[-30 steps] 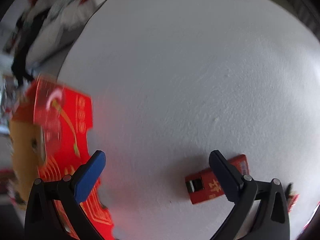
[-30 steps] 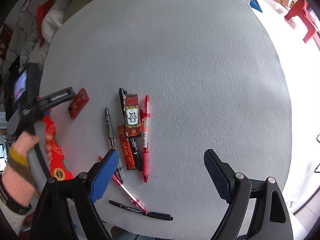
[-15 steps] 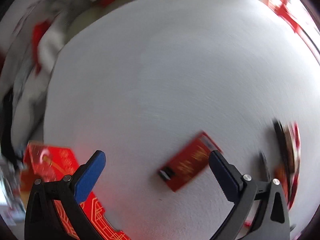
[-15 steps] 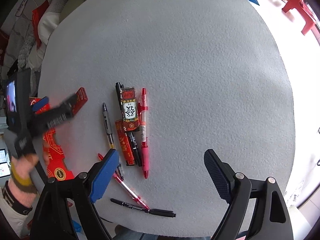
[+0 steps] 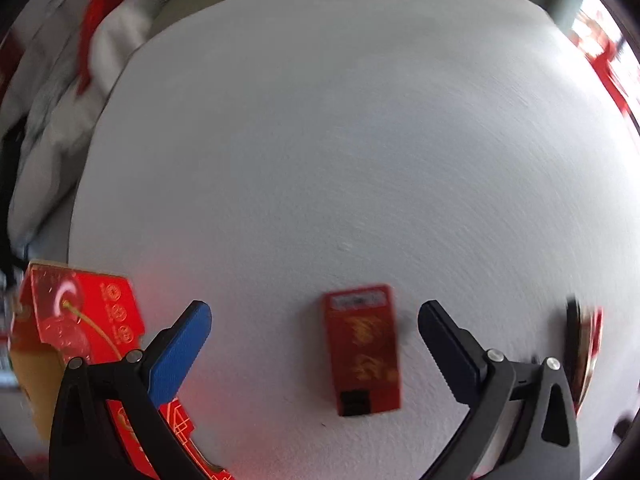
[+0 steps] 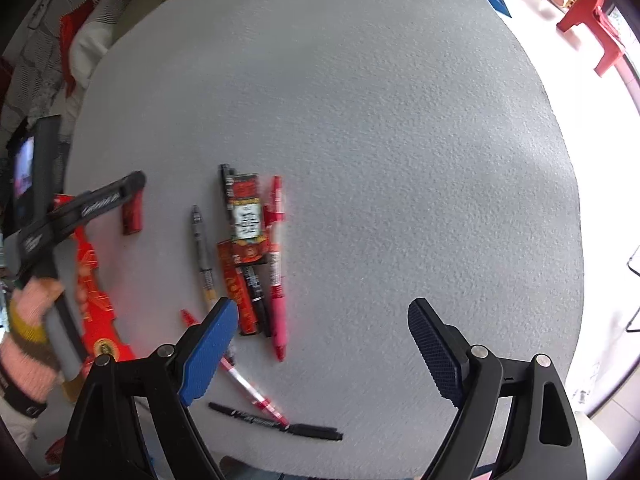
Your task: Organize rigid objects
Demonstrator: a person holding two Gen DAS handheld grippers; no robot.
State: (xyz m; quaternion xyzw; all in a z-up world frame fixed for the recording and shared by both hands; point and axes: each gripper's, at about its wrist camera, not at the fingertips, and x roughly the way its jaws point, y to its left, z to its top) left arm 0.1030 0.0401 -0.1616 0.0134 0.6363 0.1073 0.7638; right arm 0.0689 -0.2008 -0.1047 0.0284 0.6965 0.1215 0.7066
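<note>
A small red box with gold print [image 5: 362, 346] lies flat on the round white table [image 5: 320, 140], between the spread fingers of my left gripper [image 5: 314, 332], which hangs open above it. In the right wrist view the same red box [image 6: 132, 216] shows half hidden behind the left gripper's finger [image 6: 106, 202]. My right gripper [image 6: 322, 342] stands open over bare table, beside a cluster of pens and small boxes: a pink pen [image 6: 276, 264], a grey pen [image 6: 202, 252], a red and black box [image 6: 245, 212], and a black marker [image 6: 276, 424] near the front edge.
A red printed carton [image 5: 80, 320] lies flat at the table's left edge, seen also as the red carton [image 6: 94, 304] beside a hand in a pink striped sleeve [image 6: 24, 344]. Patterned fabric [image 6: 48, 40] lies beyond the table's left rim. A red stool [image 6: 592, 20] stands far right.
My left gripper has rolled and slid sideways, so the small red box went from under its right finger to upright between both fingers. The right gripper has stayed still.
</note>
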